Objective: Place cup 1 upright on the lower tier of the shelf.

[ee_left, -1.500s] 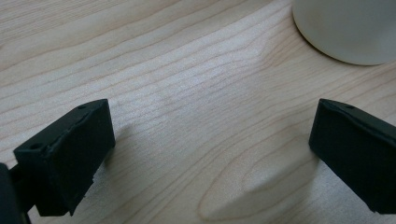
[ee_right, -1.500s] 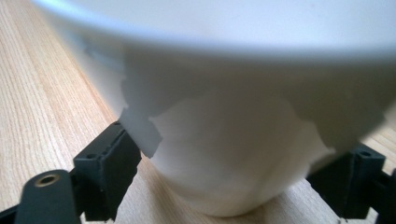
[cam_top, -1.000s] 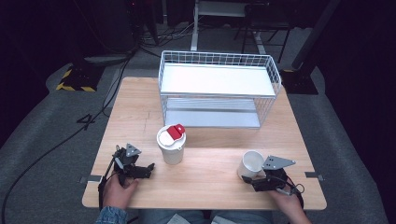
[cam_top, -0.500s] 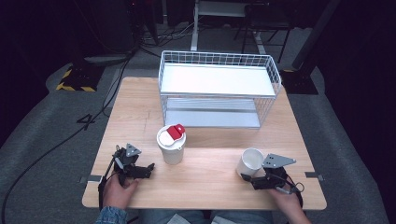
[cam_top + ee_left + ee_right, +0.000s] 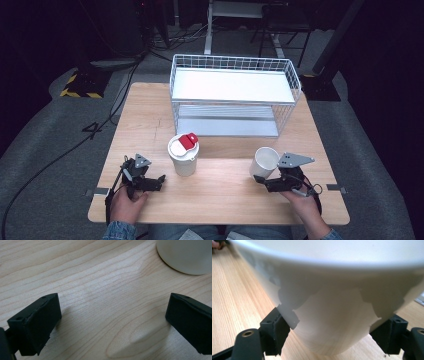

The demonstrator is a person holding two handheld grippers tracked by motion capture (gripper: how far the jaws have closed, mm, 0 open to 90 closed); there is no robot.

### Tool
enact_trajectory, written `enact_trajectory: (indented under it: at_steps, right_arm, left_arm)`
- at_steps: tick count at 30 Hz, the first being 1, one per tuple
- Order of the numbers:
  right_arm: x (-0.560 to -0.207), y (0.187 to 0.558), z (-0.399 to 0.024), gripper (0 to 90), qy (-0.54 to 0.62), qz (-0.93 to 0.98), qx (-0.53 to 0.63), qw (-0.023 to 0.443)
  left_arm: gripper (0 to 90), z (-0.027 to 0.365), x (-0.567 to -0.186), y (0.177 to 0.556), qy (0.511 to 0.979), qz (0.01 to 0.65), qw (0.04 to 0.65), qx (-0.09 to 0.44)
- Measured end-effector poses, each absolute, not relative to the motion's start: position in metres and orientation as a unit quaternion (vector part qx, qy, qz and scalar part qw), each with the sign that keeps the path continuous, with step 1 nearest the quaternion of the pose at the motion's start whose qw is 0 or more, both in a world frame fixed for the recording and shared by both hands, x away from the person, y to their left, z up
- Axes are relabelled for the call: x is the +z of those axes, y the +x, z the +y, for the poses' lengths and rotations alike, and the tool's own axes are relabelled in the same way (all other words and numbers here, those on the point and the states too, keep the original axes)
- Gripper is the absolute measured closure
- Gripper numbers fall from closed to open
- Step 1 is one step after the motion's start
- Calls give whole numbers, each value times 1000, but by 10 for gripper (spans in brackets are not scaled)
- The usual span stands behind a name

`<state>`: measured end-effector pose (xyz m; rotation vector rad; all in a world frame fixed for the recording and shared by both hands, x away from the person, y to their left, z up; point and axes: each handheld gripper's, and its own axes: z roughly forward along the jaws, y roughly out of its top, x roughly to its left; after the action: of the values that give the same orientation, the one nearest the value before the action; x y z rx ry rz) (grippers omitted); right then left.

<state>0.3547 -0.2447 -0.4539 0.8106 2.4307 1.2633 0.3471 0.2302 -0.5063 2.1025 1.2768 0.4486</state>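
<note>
A white paper cup (image 5: 265,161) is gripped low on its body by the right gripper (image 5: 263,181), near the right front part of the wooden table (image 5: 220,200). In the right gripper view, the two black jaws are seen pressed against opposite sides of the cup's (image 5: 332,315) tapered wall, closed as far as the cup allows. The cup is held tilted, its open mouth turned up and towards the left of the high view, and its base is seen lifted off the table surface in the right gripper view. The right hand (image 5: 305,207) is wrapped around the rear of the gripper, and the grey three-cornered plate (image 5: 294,159) is seen on top of it.

The left gripper (image 5: 159,180) is held low over the left front part of the table by the left hand (image 5: 125,205). Its jaws are spread wide apart, with nothing but bare wood (image 5: 105,302) between them. A lidded white cup (image 5: 183,156) with a red tab on its lid is stood upright just beyond the left gripper, apart from the jaws; its lower edge (image 5: 185,257) is seen at the top right of the left gripper view.

A white wire rack (image 5: 232,95) with two shelves is placed at the far side of the table, well apart from both grippers.
</note>
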Motion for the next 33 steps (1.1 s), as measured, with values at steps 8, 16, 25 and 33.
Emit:
enact_trajectory:
  at_steps: [8, 16, 25, 33]
  right_arm:
    - [-439, 365, -238, 243, 280, 841, 441, 145]
    - [-430, 379, -231, 243, 287, 842, 433, 145]
    - [-423, 397, -224, 243, 293, 843, 423, 155]
    - [-424, 415, -218, 243, 307, 840, 420, 152]
  left_arm:
    - [7, 230, -506, 347, 798, 485, 315, 170]
    - [7, 230, -506, 347, 798, 485, 315, 170]
    - [7, 230, -506, 347, 798, 484, 315, 170]
    - [7, 230, -506, 347, 798, 485, 315, 170]
